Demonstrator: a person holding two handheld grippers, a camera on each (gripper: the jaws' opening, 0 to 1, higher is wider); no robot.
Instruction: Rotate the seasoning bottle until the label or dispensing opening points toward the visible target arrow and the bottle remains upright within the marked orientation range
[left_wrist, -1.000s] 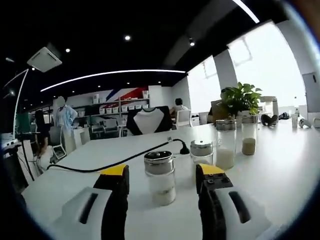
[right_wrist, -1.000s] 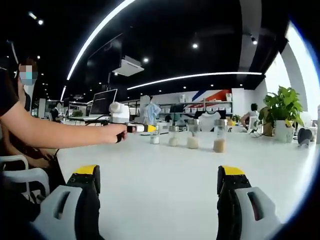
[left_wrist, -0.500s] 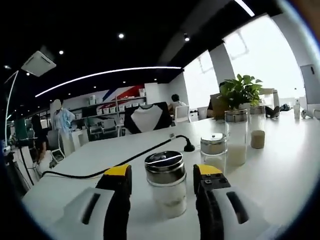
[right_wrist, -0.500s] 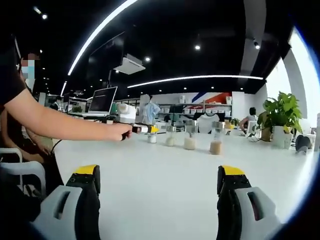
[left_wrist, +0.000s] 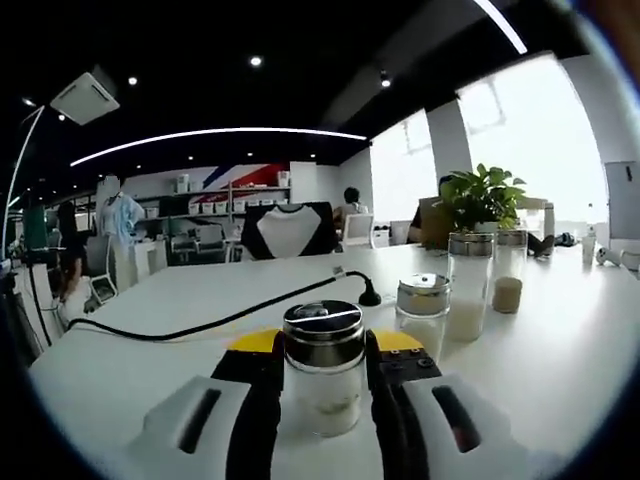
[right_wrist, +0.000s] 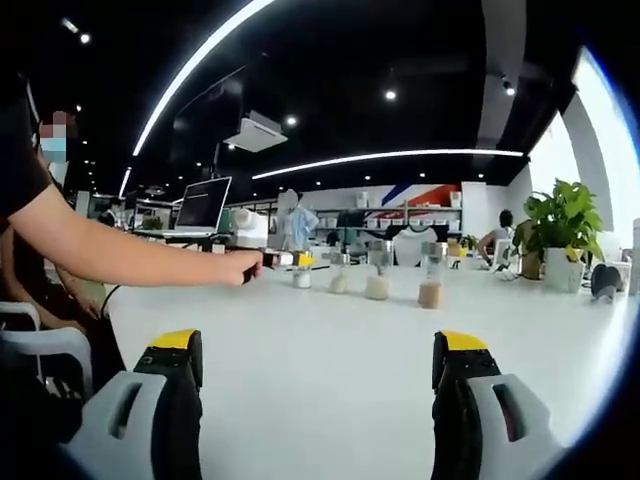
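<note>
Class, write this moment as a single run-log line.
left gripper: shut on seasoning bottle | bottle: upright on table | right gripper: open, holding nothing | arrow: not seen

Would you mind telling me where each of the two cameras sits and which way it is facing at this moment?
Left gripper view: rides on the left gripper, low over the white table, looking along its jaws, which flank the nearest seasoning bottle; three more bottles stand beyond.
Right gripper view: rides on the right gripper, jaws wide apart over bare table, facing the distant bottle row; the person's forearm reaches in from the left, holding the left gripper.
Shared: the table, the bottle row, the potted plant.
</note>
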